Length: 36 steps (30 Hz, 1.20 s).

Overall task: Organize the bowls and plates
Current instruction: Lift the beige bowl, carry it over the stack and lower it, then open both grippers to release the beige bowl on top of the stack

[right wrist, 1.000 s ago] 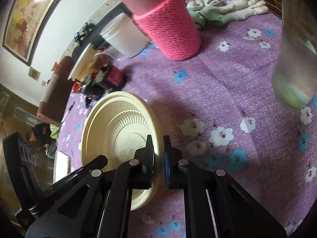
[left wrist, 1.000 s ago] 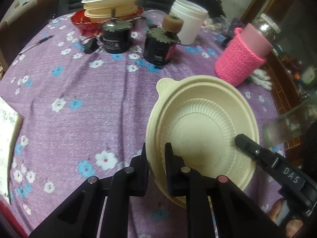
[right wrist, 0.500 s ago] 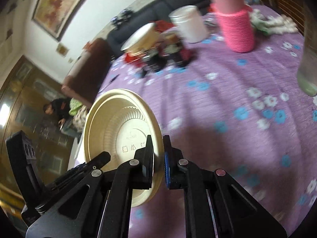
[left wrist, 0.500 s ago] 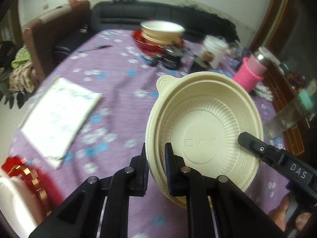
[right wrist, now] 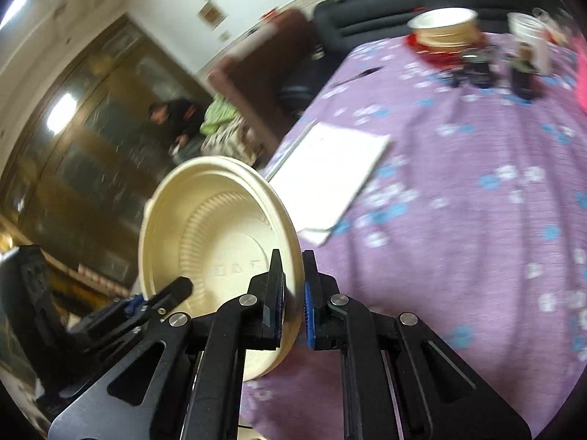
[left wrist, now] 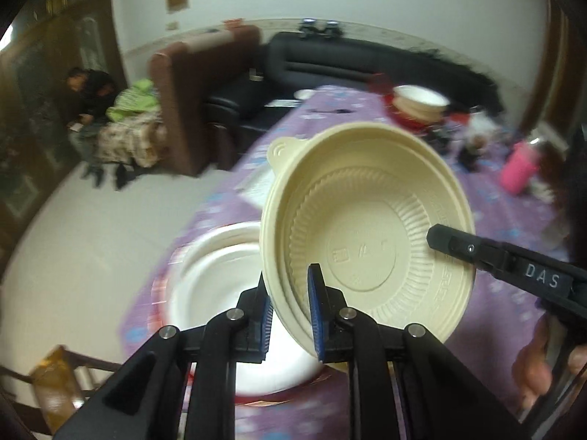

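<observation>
A cream plastic bowl (left wrist: 367,227) hangs tilted in the air above the purple flowered tablecloth (right wrist: 458,220), held by both grippers. My left gripper (left wrist: 290,311) straddles its near rim; the jaws are opening, and the pads still touch the rim. The right gripper (right wrist: 293,300) is shut on the opposite rim of the bowl (right wrist: 220,227). In the left wrist view one of the right fingers (left wrist: 477,253) lies across the bowl's inside. Below the bowl, a white plate (left wrist: 212,275) sits near the table's end. Far off, cream bowls (left wrist: 420,104) are stacked on a red plate.
White paper (right wrist: 330,168) lies mid-table. A pink knitted bottle (left wrist: 519,168), a white tub (right wrist: 528,40) and dark jars stand at the far end. The table edge drops to the floor at left. A person (left wrist: 91,91) sits by the sofa.
Both grippers carried the cream bowl up and leftward across the table, away from the pink bottle, to above the white plate. The left jaws stand slightly wider apart.
</observation>
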{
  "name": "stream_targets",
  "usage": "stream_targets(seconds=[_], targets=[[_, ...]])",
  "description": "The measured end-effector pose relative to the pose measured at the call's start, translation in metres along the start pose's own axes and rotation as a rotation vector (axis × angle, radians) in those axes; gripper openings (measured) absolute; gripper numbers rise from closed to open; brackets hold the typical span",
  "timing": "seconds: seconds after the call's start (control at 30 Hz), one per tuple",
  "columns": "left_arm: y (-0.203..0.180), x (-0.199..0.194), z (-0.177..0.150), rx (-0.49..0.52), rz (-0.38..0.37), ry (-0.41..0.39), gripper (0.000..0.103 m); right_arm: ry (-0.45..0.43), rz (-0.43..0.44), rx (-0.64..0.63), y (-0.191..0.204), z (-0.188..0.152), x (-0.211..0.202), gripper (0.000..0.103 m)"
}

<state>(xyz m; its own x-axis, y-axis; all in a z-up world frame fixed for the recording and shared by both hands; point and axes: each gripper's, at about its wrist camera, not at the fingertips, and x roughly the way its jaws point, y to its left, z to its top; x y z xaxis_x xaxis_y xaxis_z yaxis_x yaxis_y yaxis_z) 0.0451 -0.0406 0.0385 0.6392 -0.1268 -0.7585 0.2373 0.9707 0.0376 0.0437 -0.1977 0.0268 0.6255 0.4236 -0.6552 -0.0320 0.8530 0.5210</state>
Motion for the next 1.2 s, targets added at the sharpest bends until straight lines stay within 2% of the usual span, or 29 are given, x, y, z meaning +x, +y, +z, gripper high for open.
stream_targets(seconds=[0.1,0.23,0.33,0.47,0.5,0.57,0.6,0.63,0.77,0.87,1.0,1.2], targets=[[0.017,0.003,-0.012,0.016,0.054,0.032,0.019,0.027,-0.025,-0.058,0.023,-0.009,0.023,0.010],[0.034,0.021,-0.019,-0.008,0.060,0.086,0.022,0.030,-0.080,-0.157,0.042,-0.019,0.045,0.010],[0.046,0.037,-0.023,-0.039,0.051,0.123,0.022,0.005,-0.159,-0.251,0.054,-0.030,0.056,0.011],[0.057,0.034,-0.027,-0.055,0.069,0.125,0.022,-0.031,-0.248,-0.389,0.071,-0.043,0.065,0.014],[0.059,0.032,-0.029,-0.051,0.086,0.121,0.024,-0.051,-0.276,-0.415,0.074,-0.045,0.063,0.015],[0.063,0.030,-0.028,-0.046,0.129,0.102,0.043,-0.084,-0.287,-0.454,0.076,-0.044,0.058,0.022],[0.066,0.029,-0.029,-0.049,0.132,0.095,0.049,-0.083,-0.274,-0.446,0.076,-0.043,0.055,0.031],[0.069,0.027,-0.028,-0.062,0.130,0.088,0.055,-0.086,-0.257,-0.423,0.073,-0.041,0.052,0.033],[0.082,0.017,-0.030,-0.109,0.126,0.051,0.056,-0.114,-0.146,-0.311,0.051,-0.031,0.033,0.033],[0.083,0.010,-0.027,-0.118,0.107,0.019,0.056,-0.167,-0.153,-0.256,0.030,-0.024,0.013,0.033],[0.071,0.005,-0.025,-0.099,0.080,-0.017,0.060,-0.184,-0.136,-0.177,0.008,-0.019,0.000,0.034],[0.063,0.003,-0.027,-0.079,0.070,-0.017,0.060,-0.181,-0.114,-0.169,0.006,-0.021,-0.001,0.034]])
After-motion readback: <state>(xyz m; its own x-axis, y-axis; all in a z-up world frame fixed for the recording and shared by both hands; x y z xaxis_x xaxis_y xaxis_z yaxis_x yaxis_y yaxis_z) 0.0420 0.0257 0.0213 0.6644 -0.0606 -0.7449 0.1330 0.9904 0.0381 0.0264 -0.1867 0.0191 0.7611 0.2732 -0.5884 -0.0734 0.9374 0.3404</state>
